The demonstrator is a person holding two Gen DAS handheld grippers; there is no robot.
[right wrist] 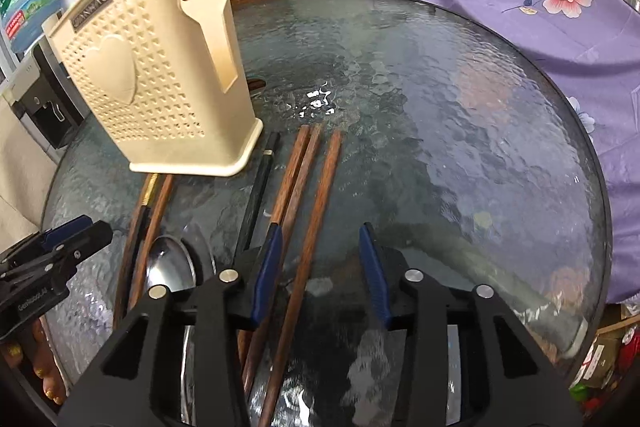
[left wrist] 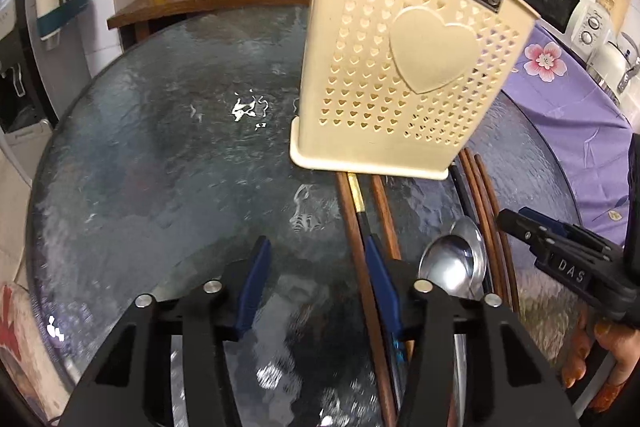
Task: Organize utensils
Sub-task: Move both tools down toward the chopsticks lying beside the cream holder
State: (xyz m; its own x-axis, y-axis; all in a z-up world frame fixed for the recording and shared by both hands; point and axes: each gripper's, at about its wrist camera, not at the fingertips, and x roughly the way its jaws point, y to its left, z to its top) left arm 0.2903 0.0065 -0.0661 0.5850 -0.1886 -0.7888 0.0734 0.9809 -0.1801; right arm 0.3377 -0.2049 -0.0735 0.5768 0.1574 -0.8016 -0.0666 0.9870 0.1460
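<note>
The cream utensil holder (right wrist: 168,75) stands upright on the glass table (right wrist: 460,115), far and to the left of the loose utensils, and nothing visibly sticks out of its top. So the sorting looks to be at its start: the step in hand is most likely choosing a first piece to lift.

The left gripper (left wrist: 316,291) hovers wide open and empty over the left group: a wooden chopstick (left wrist: 352,227), a black, gold-banded chopstick (left wrist: 362,215) and another wooden one beside them. The right gripper (right wrist: 320,267) is likewise spread wide and holds nothing; 1 wooden chopstick (right wrist: 316,227) runs up between its fingers, with 2 more wooden sticks (right wrist: 296,171) and a black one (right wrist: 258,195) just to the left.

All the sticks lie flat, long axes running near to far, their far ends pointing toward the holder's base. 2 steel spoons (right wrist: 170,267) lie between the groups, bowls facing up on the far side, handles coming nearward.

The next move probably calls for lowering onto 1 stick, pinching it across its width, then tipping it upright for the holder's open top.
</note>
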